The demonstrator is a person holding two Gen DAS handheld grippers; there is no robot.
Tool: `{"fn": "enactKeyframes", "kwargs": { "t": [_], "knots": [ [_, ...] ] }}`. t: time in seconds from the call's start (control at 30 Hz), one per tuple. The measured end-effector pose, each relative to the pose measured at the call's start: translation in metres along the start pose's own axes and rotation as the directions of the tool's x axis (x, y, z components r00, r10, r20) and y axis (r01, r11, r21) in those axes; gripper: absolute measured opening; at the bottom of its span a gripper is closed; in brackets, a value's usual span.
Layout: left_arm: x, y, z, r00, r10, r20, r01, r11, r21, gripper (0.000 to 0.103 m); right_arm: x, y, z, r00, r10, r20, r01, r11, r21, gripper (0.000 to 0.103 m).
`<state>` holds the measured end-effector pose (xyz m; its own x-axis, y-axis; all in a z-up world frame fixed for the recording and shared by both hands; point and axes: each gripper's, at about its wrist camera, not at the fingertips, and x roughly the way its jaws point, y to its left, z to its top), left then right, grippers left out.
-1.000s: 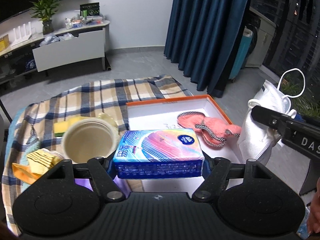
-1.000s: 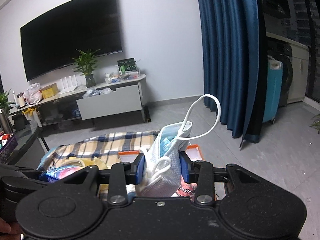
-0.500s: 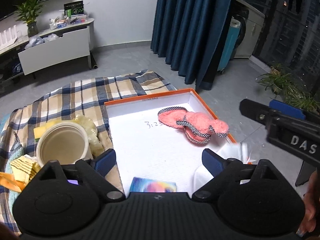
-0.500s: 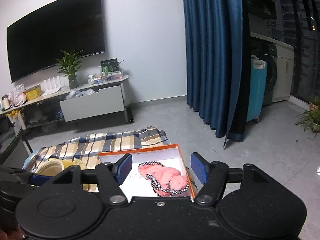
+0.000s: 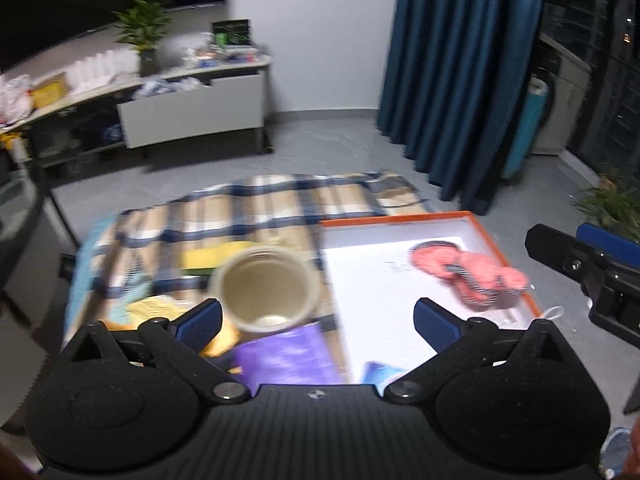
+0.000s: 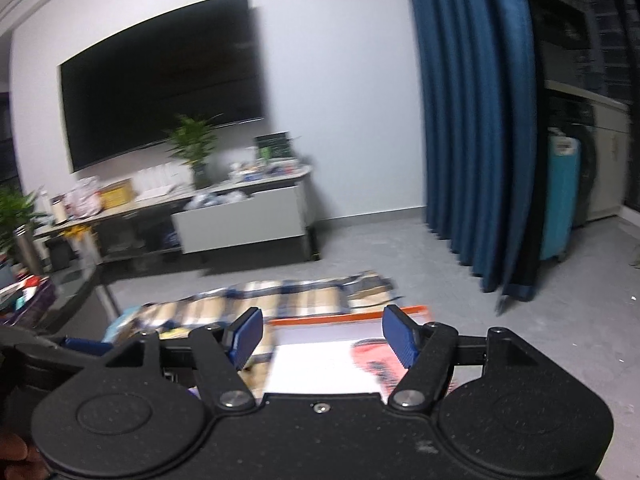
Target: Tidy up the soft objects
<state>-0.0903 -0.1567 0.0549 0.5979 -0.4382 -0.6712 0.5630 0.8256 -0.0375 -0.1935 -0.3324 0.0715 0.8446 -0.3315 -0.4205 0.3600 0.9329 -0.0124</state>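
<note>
A white box with an orange rim lies on a plaid cloth. A pink eye mask lies in it at the right; it also shows in the right wrist view. A corner of the blue tissue pack shows at the box's near edge. A white mask loop shows at the box's right corner. My left gripper is open and empty above the cloth. My right gripper is open and empty; it shows at the right of the left wrist view.
A beige paper bowl, a yellow sponge, yellow cloths and a purple item lie on the plaid cloth left of the box. A TV stand, blue curtains and a glass table surround the area.
Both grippers opened and let go: the tissue pack and the face mask dropped into the box area. Both grippers then swung left and lifted; the views are blurred.
</note>
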Motion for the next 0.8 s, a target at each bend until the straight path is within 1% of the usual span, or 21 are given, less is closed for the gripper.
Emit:
{"fn": "enactKeyframes", "kwargs": {
  "t": [0.17, 0.27, 0.43, 0.5, 0.7, 0.8],
  "knots": [
    [-0.006, 0.037, -0.014, 0.999, 0.046, -0.022, -0.047, 0.997, -0.056, 0.103, 0.008, 0.039, -0.004, 0.995, 0.088, -0.037, -0.09, 0.995, -0.044, 0.08],
    [-0.009, 0.058, -0.023, 0.994, 0.098, -0.046, -0.101, 0.992, -0.081, 0.103, 0.013, 0.062, -0.009, 0.988, 0.139, -0.066, -0.143, 0.987, -0.066, 0.08],
    [-0.012, 0.104, -0.038, 0.982, 0.171, -0.079, -0.182, 0.969, -0.165, 0.103, 0.014, 0.096, -0.016, 0.973, 0.205, -0.102, -0.215, 0.971, -0.107, 0.08],
    [-0.013, 0.116, -0.042, 0.976, 0.197, -0.096, -0.212, 0.959, -0.186, 0.103, 0.014, 0.107, -0.018, 0.968, 0.225, -0.112, -0.238, 0.963, -0.123, 0.08],
    [-0.013, 0.133, -0.056, 0.953, 0.258, -0.157, -0.287, 0.937, -0.199, 0.103, 0.016, 0.133, -0.028, 0.949, 0.276, -0.153, -0.298, 0.944, -0.143, 0.08],
    [-0.012, 0.138, -0.06, 0.949, 0.263, -0.173, -0.296, 0.933, -0.206, 0.103, 0.017, 0.144, -0.033, 0.941, 0.29, -0.173, -0.317, 0.935, -0.159, 0.08]
  ]
}}
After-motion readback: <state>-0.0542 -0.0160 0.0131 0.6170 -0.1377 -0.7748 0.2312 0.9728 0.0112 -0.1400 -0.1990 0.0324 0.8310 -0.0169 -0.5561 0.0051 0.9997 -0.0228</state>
